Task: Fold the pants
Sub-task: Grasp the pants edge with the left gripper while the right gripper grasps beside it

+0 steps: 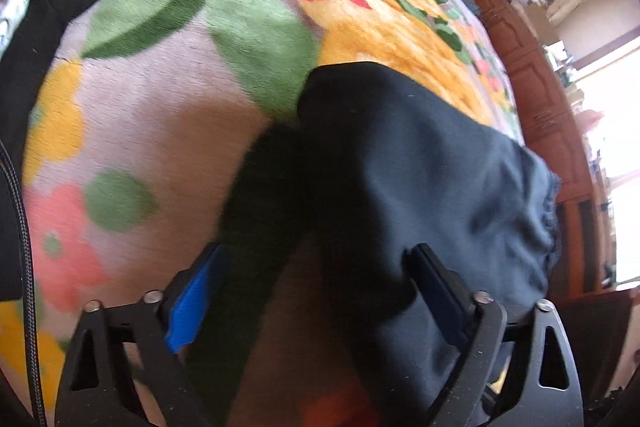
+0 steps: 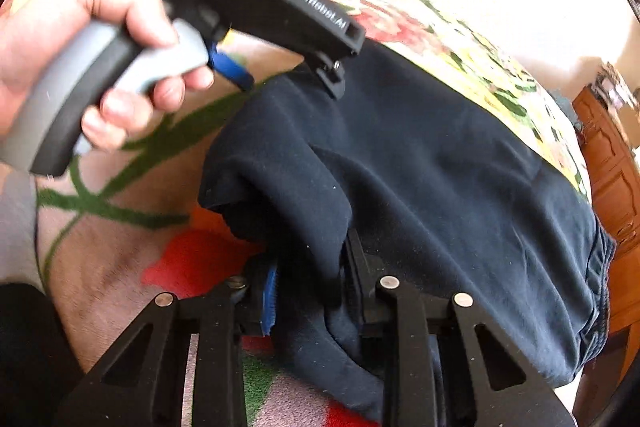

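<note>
Right wrist view: the dark navy pants [image 2: 440, 167] lie folded on the floral blanket [image 2: 460, 39], and the right gripper [image 2: 316, 283] is pinched on a bunched fold at the pants' near edge. At the pants' far-left corner, a hand [image 2: 60, 39] holds the left gripper [image 1: 316, 267], jaws spread wide with cloth between them but not clamped.

Black tongs [image 2: 312, 291], blue pads [image 1: 186, 311]
</note>
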`<control>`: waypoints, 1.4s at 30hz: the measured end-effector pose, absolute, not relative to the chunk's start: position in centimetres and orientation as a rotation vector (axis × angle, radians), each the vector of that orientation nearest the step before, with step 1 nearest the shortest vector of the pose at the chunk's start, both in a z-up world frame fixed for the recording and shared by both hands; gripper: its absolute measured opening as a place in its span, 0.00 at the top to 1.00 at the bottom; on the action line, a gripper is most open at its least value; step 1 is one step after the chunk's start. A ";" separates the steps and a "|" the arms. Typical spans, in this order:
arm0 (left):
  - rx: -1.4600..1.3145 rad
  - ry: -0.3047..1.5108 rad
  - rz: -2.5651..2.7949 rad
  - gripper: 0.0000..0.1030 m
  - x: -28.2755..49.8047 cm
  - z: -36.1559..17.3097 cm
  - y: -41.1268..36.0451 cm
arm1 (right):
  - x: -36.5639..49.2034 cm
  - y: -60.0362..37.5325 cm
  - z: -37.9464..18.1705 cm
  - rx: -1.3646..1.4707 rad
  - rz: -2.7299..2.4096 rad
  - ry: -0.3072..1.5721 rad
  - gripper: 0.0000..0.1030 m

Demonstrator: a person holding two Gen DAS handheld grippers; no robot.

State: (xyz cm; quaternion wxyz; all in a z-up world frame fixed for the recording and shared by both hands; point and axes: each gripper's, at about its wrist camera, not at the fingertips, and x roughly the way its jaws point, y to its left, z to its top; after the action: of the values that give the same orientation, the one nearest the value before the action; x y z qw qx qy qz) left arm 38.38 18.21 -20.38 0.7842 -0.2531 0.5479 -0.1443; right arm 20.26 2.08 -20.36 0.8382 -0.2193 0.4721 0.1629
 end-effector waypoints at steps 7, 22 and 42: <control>-0.643 1.279 -0.422 0.41 39.2 -21.9 16.8 | 19.7 1.2 -18.9 -0.441 0.362 0.966 0.72; -0.472 1.176 -0.298 0.88 33.2 -12.3 22.0 | 17.0 5.0 -14.2 -0.336 0.600 0.879 0.74; -0.184 1.000 -0.446 0.88 33.8 3.5 -0.5 | 14.9 -11.5 -1.8 -0.083 0.428 0.705 0.80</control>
State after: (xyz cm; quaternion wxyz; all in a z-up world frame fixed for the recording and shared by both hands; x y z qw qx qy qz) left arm 33.80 -0.54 3.47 0.8498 -0.0873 0.4748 -0.2119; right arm 14.87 -11.50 -1.83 0.9155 -0.0401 0.3423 0.2078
